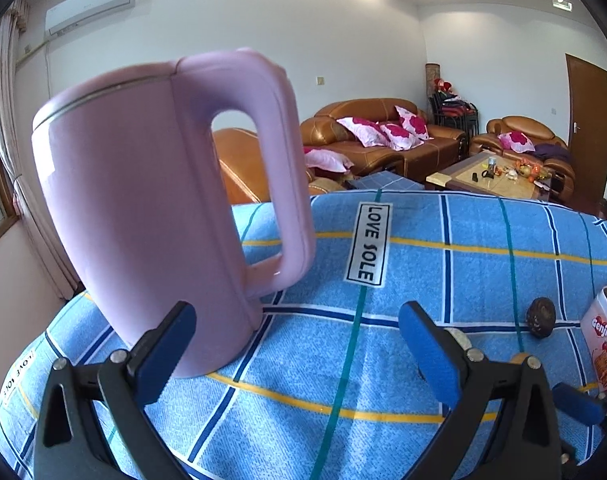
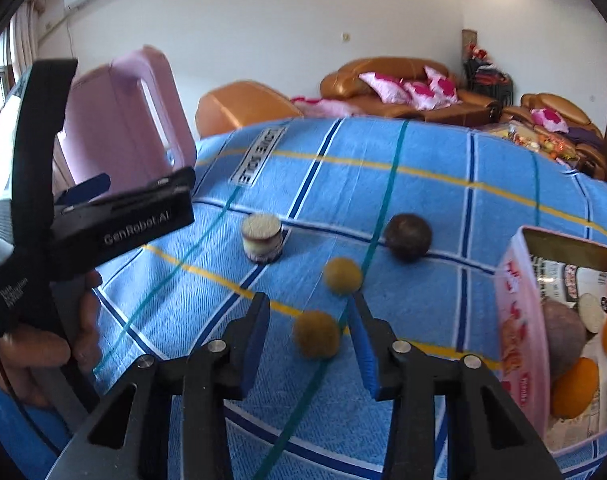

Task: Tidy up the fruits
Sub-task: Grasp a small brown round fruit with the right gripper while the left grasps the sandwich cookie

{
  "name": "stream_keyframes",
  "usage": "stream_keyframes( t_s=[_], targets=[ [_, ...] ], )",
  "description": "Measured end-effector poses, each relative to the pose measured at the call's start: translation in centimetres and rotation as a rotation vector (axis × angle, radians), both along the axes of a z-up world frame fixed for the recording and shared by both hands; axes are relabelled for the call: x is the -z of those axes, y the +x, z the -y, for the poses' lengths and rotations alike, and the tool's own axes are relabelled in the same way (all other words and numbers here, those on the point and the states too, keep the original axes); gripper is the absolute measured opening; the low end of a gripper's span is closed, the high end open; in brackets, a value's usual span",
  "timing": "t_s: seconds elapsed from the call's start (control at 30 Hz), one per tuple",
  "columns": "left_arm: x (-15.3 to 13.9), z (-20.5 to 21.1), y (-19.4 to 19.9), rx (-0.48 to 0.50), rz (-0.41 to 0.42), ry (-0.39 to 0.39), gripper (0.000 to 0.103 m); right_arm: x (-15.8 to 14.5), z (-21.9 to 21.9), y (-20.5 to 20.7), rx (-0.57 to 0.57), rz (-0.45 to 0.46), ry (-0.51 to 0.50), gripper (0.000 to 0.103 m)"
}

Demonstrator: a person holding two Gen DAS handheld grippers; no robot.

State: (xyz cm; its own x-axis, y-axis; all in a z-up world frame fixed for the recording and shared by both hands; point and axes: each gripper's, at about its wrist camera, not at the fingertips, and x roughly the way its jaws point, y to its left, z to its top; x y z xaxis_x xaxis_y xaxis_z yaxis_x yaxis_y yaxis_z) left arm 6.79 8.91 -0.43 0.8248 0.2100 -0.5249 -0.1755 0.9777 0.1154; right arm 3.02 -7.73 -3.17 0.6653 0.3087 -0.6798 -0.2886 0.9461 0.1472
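In the right wrist view my right gripper (image 2: pixel 309 320) is open just above a small yellow-brown round fruit (image 2: pixel 316 334) on the blue checked cloth (image 2: pixel 423 184). A second yellow-brown fruit (image 2: pixel 342 275) lies just beyond it, and a dark brown round fruit (image 2: pixel 408 237) farther back. A pink box (image 2: pixel 519 320) at the right holds oranges (image 2: pixel 574 387) and other dark fruits. My left gripper (image 1: pixel 297 332) is open and empty, close to a pink kettle (image 1: pixel 151 208); the dark fruit (image 1: pixel 540 317) and the box (image 1: pixel 601 332) show at its right.
A small layered cake-like cylinder (image 2: pixel 262 237) stands on the cloth left of the fruits. The left gripper's body (image 2: pixel 103 224) and hand fill the left of the right wrist view. Sofas (image 1: pixel 383 136) and a coffee table (image 1: pixel 495 176) are beyond the table edge.
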Motion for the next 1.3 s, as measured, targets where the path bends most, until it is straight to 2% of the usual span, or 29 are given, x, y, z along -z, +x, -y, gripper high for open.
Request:
stream_keyframes(
  t_s=[0.07, 0.3, 0.47, 0.53, 0.67, 0.73, 0.83, 1.03, 1.13, 1.2, 1.3],
  targets=[
    [0.1, -0.2, 0.1, -0.002, -0.009, -0.011, 0.103, 0.5, -0.1, 0.4, -0.010, -0.030, 0.002, 0.042],
    [0.7, -0.1, 0.7, 0.015, -0.030, -0.032, 0.103, 1.6, 0.0, 1.2, -0.019, -0.121, 0.012, 0.029],
    [0.8, -0.3, 1.0, 0.016, -0.035, -0.029, 0.103, 1.4, 0.2, 0.9, -0.020, -0.119, 0.022, 0.029],
    [0.8, -0.3, 1.1, 0.020, -0.035, -0.035, 0.103, 1.1, 0.2, 0.5, -0.012, -0.096, 0.016, 0.028],
    [0.9, 0.0, 1.1, 0.074, -0.034, -0.058, 0.103, -1.3, 1.7, -1.5, 0.061, 0.102, 0.077, 0.028],
    [1.1, 0.8, 1.0, 0.125, -0.040, -0.062, 0.103, -2.3, 2.3, -2.4, 0.117, 0.206, 0.044, 0.028],
    [1.4, 2.3, 0.9, 0.200, -0.050, -0.050, 0.101, -3.1, 3.2, -3.1, 0.184, 0.277, 0.034, 0.028],
    [1.6, 5.0, 1.5, 0.313, -0.119, -0.008, 0.083, -3.5, 4.7, -3.5, 0.276, 0.326, 0.022, 0.028],
    [1.9, 5.8, 3.1, 0.338, -0.182, -0.002, 0.076, -3.3, 5.0, -3.6, 0.282, 0.325, 0.036, 0.028],
    [2.5, 6.5, 3.8, 0.346, -0.228, 0.014, 0.067, -3.4, 5.1, -3.4, 0.283, 0.321, 0.038, 0.028],
    [3.7, 7.1, 4.9, 0.329, -0.288, 0.044, 0.063, -3.4, 5.3, -3.1, 0.280, 0.307, 0.042, 0.029]
  ],
)
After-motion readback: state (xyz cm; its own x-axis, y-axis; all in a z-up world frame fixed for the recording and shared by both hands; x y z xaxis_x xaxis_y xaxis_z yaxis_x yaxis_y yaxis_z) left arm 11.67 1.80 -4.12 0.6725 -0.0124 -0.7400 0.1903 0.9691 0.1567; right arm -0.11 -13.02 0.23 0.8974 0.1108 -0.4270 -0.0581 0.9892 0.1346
